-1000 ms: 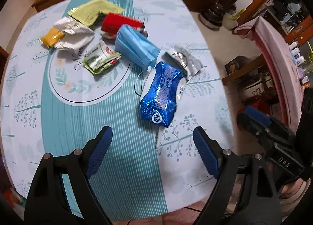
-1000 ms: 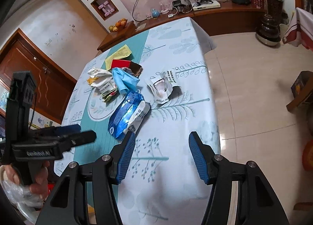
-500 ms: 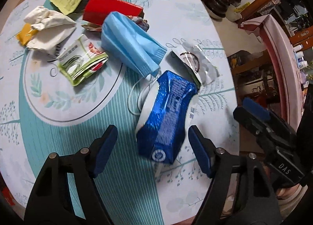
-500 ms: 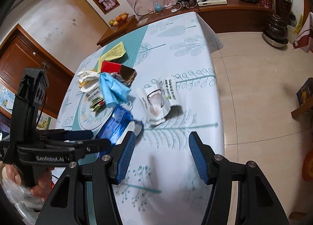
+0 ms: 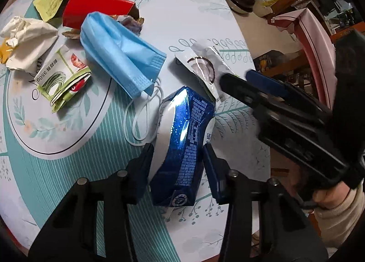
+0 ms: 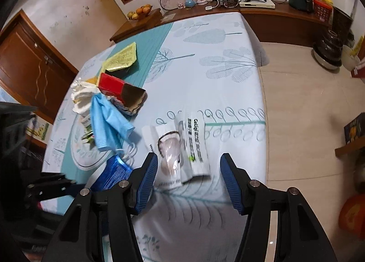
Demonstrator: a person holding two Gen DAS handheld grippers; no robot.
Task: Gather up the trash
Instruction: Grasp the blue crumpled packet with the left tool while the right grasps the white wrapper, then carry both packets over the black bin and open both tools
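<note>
Now left tool (image 5: 178,155) clamped on blue wrapper (image 5: 184,134), right tool (image 6: 189,177) spread apart over white sachet (image 6: 175,148).

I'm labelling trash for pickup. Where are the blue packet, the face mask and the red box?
blue packet (image 5: 182,139): left wrist view, shiny printed side.
face mask (image 5: 118,54): left wrist view, middle of the pleated blue sheet.
red box (image 6: 110,85): right wrist view, red top face.

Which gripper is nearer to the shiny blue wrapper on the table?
Left. The left gripper has its fingers on either side of the blue wrapper; the right gripper hovers open beside it, over the white packets.
</note>
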